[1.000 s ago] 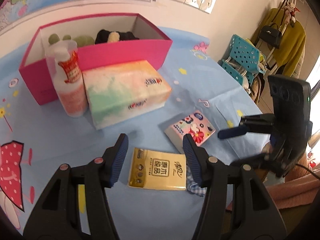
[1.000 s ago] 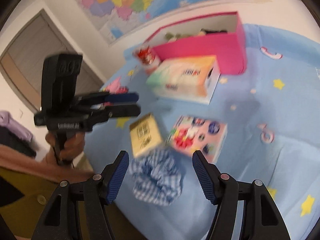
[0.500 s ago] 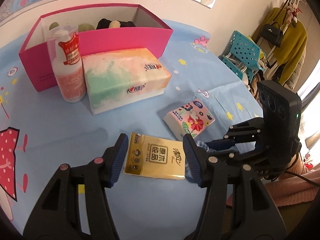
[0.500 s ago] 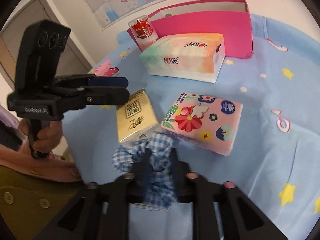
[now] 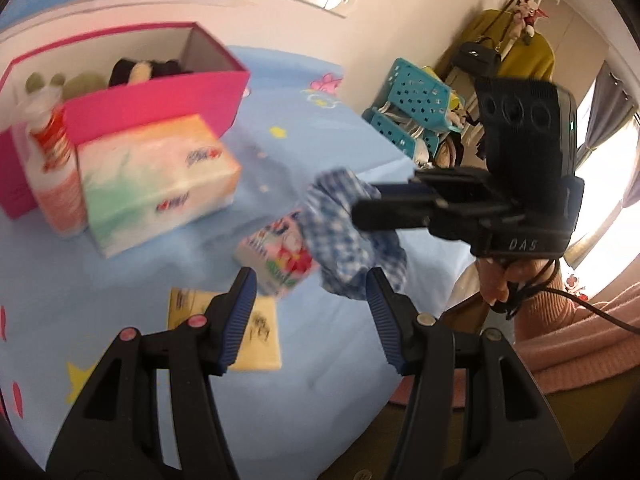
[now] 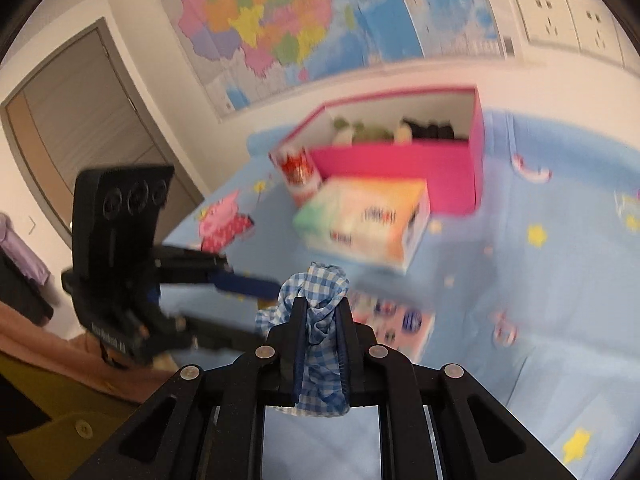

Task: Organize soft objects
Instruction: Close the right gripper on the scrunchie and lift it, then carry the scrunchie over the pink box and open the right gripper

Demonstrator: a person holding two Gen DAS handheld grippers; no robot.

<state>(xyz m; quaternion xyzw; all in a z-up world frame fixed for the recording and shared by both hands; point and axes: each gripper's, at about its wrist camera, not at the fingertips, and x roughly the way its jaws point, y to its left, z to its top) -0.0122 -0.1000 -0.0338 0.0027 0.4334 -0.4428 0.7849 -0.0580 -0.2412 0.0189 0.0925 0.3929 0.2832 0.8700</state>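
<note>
Scrunchie (image 6: 320, 332), blue check, pinched btwn right gripper (image 6: 320, 344) fingers, held above counter (image 5: 168, 248), over floral tissue pack (image 5: 280, 256). Left gripper (image 5: 310, 312) fingers wide apart, holding nothing, above yellow pack (image 5: 260, 340). Pink box (image 5: 160, 108) behind tissue box (image 5: 156, 184).

My right gripper (image 6: 320, 332): closed on blue checked scrunchie (image 6: 320, 320) | scrunchie: lifted off blue tablecloth (image 5: 120, 272), now in air | my left gripper (image 5: 310, 312): raised, drawn nearer
</note>
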